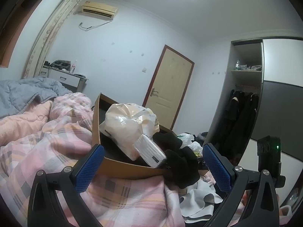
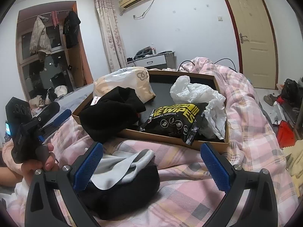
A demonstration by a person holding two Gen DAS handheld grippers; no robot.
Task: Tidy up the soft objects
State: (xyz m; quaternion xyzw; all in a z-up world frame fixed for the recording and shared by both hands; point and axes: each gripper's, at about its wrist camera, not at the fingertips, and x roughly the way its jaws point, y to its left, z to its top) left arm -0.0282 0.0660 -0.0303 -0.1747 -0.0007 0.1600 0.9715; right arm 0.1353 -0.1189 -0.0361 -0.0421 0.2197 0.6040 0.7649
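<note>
Right gripper (image 2: 151,162), jaws wide and empty, hovers above the black-and-grey cloth (image 2: 121,172) on the quilt beside the box (image 2: 208,143) (left gripper (image 1: 153,166) likewise empty); next: descend, pinch.

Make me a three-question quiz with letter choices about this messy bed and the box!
1. Where is the wipes pack?
A. In the cardboard box
B. On the floor
C. On the shelf

2. What colour are the fingers of the right hand-held gripper?
A. Red
B. Blue
C. Green

3. How is the right hand-held gripper?
A. Open
B. Shut on a sock
C. Shut on a bag

Answers: 1 A, it lies inside the box walls. 2 B, the ribbed pads are blue. 3 A, the fingers stand wide apart, gripping nothing.
</note>
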